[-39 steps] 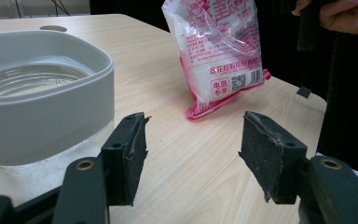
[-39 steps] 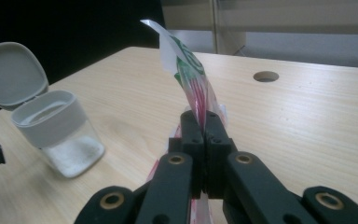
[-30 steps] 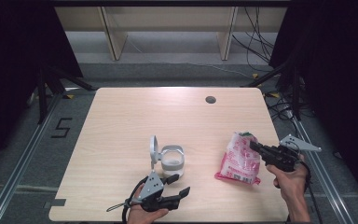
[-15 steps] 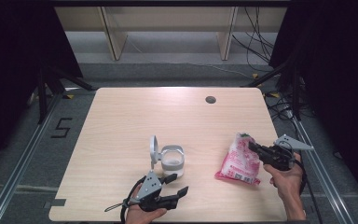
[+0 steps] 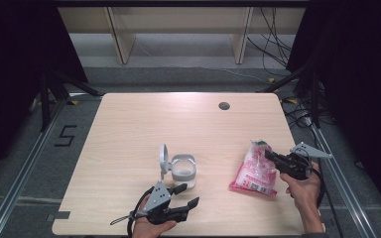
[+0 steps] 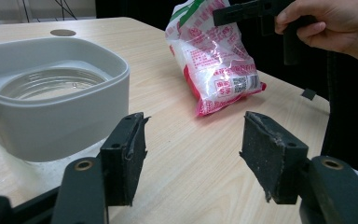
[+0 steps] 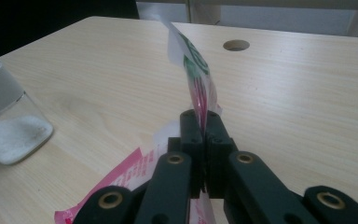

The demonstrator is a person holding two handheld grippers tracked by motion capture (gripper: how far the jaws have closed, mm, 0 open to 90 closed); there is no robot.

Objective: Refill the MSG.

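Observation:
A pink and white plastic bag (image 5: pixel 254 172) lies on the right side of the wooden table, its top end raised. My right gripper (image 5: pixel 270 156) is shut on that top edge, and the right gripper view shows the film pinched between the jaws (image 7: pixel 204 116) with the bag (image 7: pixel 193 60) rising ahead. A glass jar (image 5: pixel 184 171) holding white powder stands mid-table, its hinged grey lid (image 5: pixel 163 157) flipped open. My left gripper (image 5: pixel 189 194) rests near the front edge, open and holding nothing. Its view (image 6: pixel 193 135) has the jar (image 6: pixel 51 93) to the left and the bag (image 6: pixel 214 60) ahead.
A round cable hole (image 5: pixel 223 105) sits at the far right of the table (image 5: pixel 129 129). Metal rails run on the floor along both sides. Shelving legs and cables stand beyond the far edge.
My right hand has shifted slightly left with the bag's top edge still pinched. The left gripper and the jar have not moved.

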